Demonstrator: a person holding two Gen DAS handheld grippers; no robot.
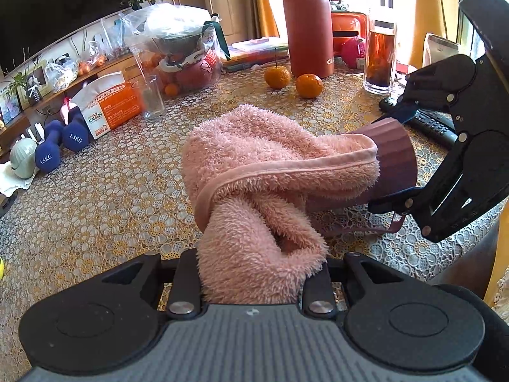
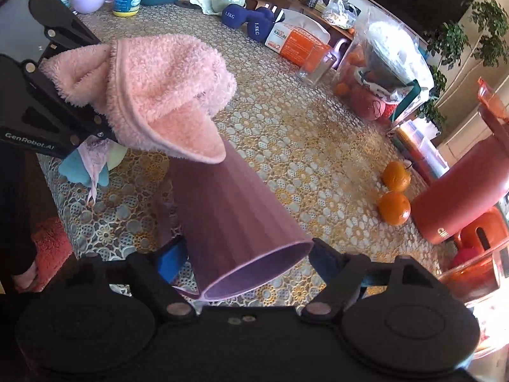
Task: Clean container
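Note:
A mauve ribbed cup [image 2: 229, 210] hangs tilted above the table, its open rim toward the right wrist camera. My right gripper [image 2: 248, 254] is shut on it near the rim, one finger on each side. A fluffy pink towel [image 2: 165, 89] is wrapped over the cup's far, closed end and hides it. In the left wrist view, my left gripper [image 1: 254, 273] is shut on the bunched towel [image 1: 270, 165], which presses against the cup [image 1: 394, 156]. The right gripper [image 1: 393, 159] comes in from the right. The left gripper [image 2: 98, 95] shows at the left of the right wrist view.
A lace-covered table [image 1: 111, 197] lies below. On it stand an empty glass [image 1: 152, 98], two oranges [image 1: 277, 76], a red flask [image 1: 307, 25], a glass of tea [image 1: 380, 60], a black remote [image 1: 426, 121], blue dumbbells [image 1: 60, 143] and an orange box [image 1: 111, 105].

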